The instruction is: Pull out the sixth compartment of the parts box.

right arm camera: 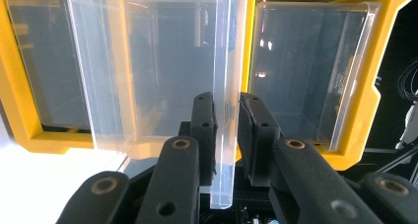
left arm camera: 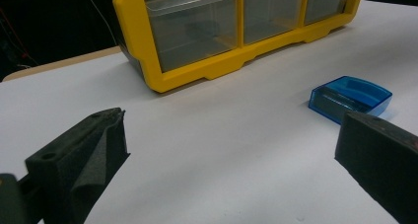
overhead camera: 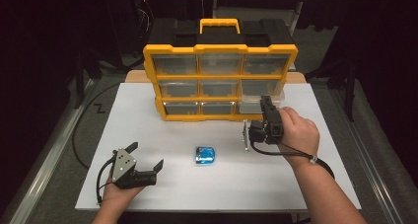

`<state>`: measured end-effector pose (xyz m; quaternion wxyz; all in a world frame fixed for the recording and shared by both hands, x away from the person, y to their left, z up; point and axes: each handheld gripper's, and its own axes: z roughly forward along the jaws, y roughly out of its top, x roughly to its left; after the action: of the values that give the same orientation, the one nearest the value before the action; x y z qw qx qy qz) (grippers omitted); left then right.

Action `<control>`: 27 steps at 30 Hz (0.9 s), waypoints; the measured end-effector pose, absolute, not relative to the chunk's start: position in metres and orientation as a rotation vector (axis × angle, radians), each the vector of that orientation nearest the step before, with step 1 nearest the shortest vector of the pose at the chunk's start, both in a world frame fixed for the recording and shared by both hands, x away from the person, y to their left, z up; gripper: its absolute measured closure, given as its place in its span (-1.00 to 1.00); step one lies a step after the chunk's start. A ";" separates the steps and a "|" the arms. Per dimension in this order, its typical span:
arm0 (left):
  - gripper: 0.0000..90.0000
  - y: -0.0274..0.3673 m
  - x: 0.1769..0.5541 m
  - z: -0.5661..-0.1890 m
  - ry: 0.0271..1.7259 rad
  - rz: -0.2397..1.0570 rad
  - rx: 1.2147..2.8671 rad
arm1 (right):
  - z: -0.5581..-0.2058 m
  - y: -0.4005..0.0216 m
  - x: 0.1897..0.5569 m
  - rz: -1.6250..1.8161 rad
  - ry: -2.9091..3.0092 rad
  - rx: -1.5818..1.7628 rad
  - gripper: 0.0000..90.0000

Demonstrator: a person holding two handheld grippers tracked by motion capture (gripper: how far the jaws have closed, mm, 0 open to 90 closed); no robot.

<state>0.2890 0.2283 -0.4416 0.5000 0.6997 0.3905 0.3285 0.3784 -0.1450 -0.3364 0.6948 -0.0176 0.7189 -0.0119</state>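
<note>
Item: yellow organiser cabinet [overhead camera: 220, 81], standing upright at the far middle of the white desk [overhead camera: 296, 184], three rows of clear drawers facing the person, black top with a yellow carry handle [overhead camera: 220, 24]. Item: clear drawer [right arm camera: 162, 66], lower right of the cabinet, sitting pulled partway out of its bay toward the near side; in the right gripper view its front wall is running vertically between the pads. Item: right gripper [overhead camera: 266, 105], held in the person's right hand [overhead camera: 296, 132] just in front of the cabinet's right end; it is clamping the drawer's thin front edge, the pads [right arm camera: 203, 130] pressing on either face of the plastic with the jaws nearly closed. Item: left gripper [overhead camera: 147, 157], resting in the left hand [overhead camera: 116, 194] at the near left of the desk, well apart from the cabinet; its jaws are standing wide and holding nothing, with bare desk lying between them. Item: small blue translucent case [overhead camera: 205, 155], lying flat at the middle of the desk, between the two grippers and near the cabinet's front.
</note>
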 end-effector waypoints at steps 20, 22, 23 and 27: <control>-0.99 0.228 0.289 -0.442 0.943 0.795 1.696 | -0.337 -0.146 0.364 -0.017 1.587 -0.050 0.78; -0.99 0.228 0.290 -0.442 0.943 0.794 1.697 | -0.338 -0.146 0.364 -0.019 1.586 -0.053 0.78; -0.99 0.228 0.289 -0.442 0.942 0.794 1.696 | -0.339 -0.146 0.364 -0.019 1.586 -0.053 0.78; -0.99 0.228 0.290 -0.442 0.944 0.793 1.696 | -0.341 -0.147 0.363 -0.010 1.578 -0.054 0.78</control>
<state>0.2896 0.2280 -0.4421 0.4989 0.7011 0.3900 0.3278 0.3632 -0.1472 -0.3407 0.7041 -0.0245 0.7096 -0.0045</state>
